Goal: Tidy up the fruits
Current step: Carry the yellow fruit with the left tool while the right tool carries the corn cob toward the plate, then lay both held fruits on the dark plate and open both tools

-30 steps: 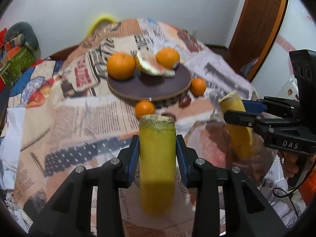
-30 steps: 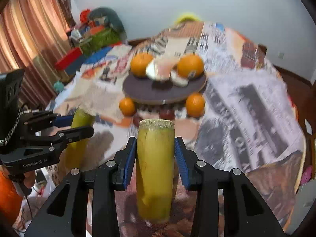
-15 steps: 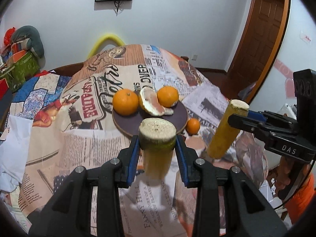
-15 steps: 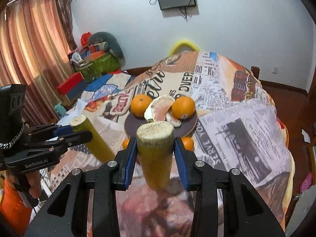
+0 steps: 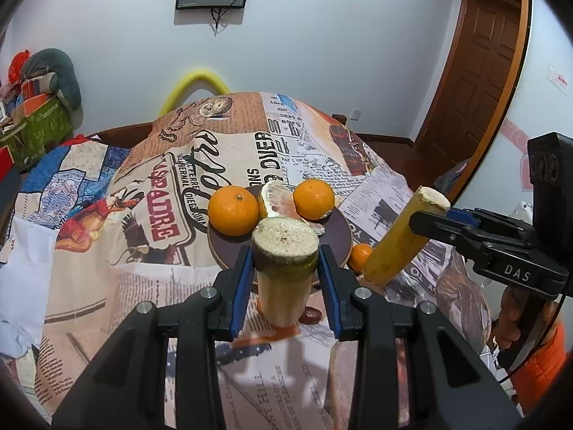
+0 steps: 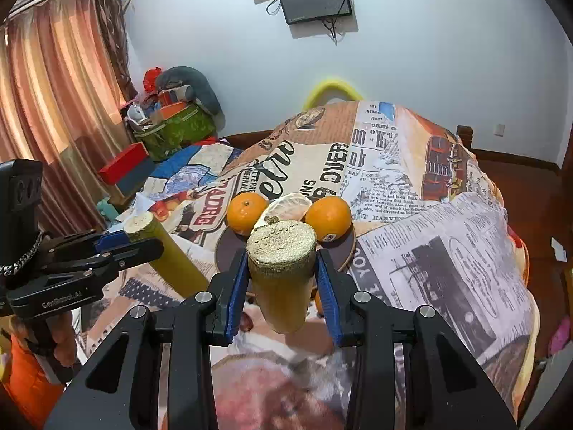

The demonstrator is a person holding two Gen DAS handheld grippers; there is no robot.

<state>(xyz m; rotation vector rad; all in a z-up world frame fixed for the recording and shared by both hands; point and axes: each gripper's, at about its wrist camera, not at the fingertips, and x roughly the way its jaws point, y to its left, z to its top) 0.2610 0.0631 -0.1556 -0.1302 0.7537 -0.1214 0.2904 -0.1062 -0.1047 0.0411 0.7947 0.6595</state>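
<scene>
My left gripper (image 5: pixel 285 268) is shut on a yellow-green sugarcane piece (image 5: pixel 284 276), held upright above the table. My right gripper (image 6: pixel 282 272) is shut on a second sugarcane piece (image 6: pixel 281 279); that piece also shows tilted in the left wrist view (image 5: pixel 401 240). A round dark plate (image 5: pixel 333 233) beyond both holds two oranges (image 5: pixel 232 209) (image 5: pixel 314 199) and a peeled pomelo piece (image 5: pixel 277 200). The left gripper's piece shows in the right wrist view (image 6: pixel 168 251).
A small orange (image 5: pixel 361 256) and a dark chestnut (image 5: pixel 309 317) lie on the newspaper-print cloth (image 5: pixel 172 286) in front of the plate. Boxes and cushions (image 6: pixel 172 118) pile at the left wall. A wooden door (image 5: pixel 476 82) stands at the right.
Both grippers rose and tilted up with their sugarcane pieces, so the cut tops now face the cameras. The plate and oranges look farther off.
</scene>
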